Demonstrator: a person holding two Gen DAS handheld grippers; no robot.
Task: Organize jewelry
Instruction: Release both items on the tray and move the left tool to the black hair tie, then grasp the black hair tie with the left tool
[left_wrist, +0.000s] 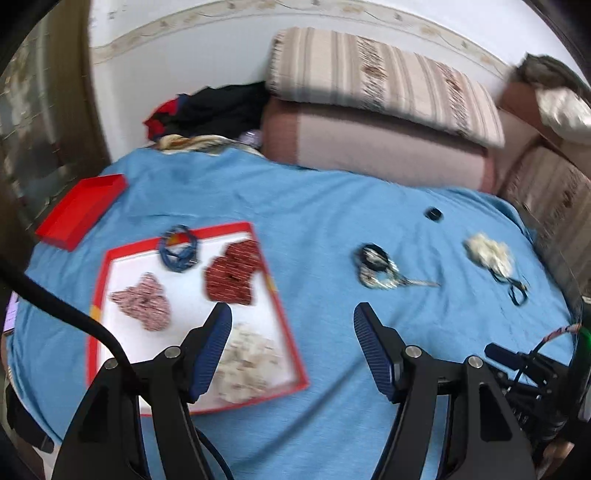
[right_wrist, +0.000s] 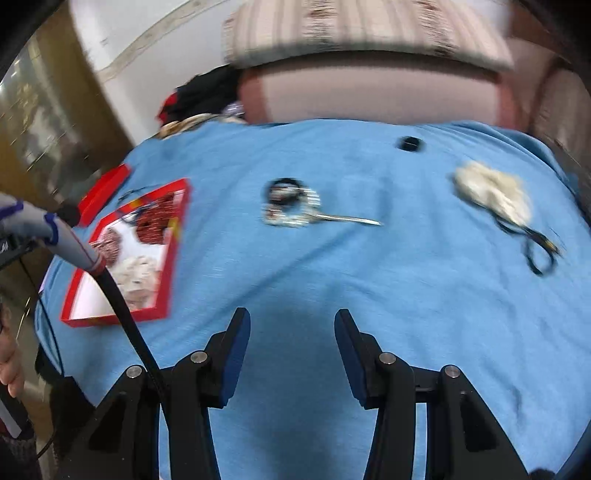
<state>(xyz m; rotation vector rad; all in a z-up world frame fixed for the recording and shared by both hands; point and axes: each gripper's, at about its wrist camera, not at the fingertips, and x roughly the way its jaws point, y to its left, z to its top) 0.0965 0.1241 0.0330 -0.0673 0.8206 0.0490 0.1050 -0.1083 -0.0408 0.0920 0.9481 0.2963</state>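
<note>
A red-rimmed white tray (left_wrist: 284, 343) lies on the blue cloth (left_wrist: 332, 206) and holds a pink beaded piece (left_wrist: 144, 301), a dark red beaded piece (left_wrist: 232, 271), a cream beaded piece (left_wrist: 245, 363) and a blue bangle bundle (left_wrist: 179, 249) on its far rim. A black-and-silver jewelry bundle (left_wrist: 375, 267) and a cream bead pile with a black cord (left_wrist: 489, 253) lie loose on the cloth to the right. My left gripper (left_wrist: 291, 321) is open and empty, above the tray's right edge. My right gripper (right_wrist: 291, 325) is open and empty over bare cloth, short of the silver bundle (right_wrist: 291, 205) and the cream pile (right_wrist: 495, 194). The tray also shows at the left of the right wrist view (right_wrist: 168, 266).
A red box lid (left_wrist: 79, 210) lies at the cloth's far left. A small black object (left_wrist: 433, 214) sits near the far edge. Striped cushions (left_wrist: 369, 85) and dark clothes (left_wrist: 218, 109) are stacked against the wall behind. Cables hang at the left and right.
</note>
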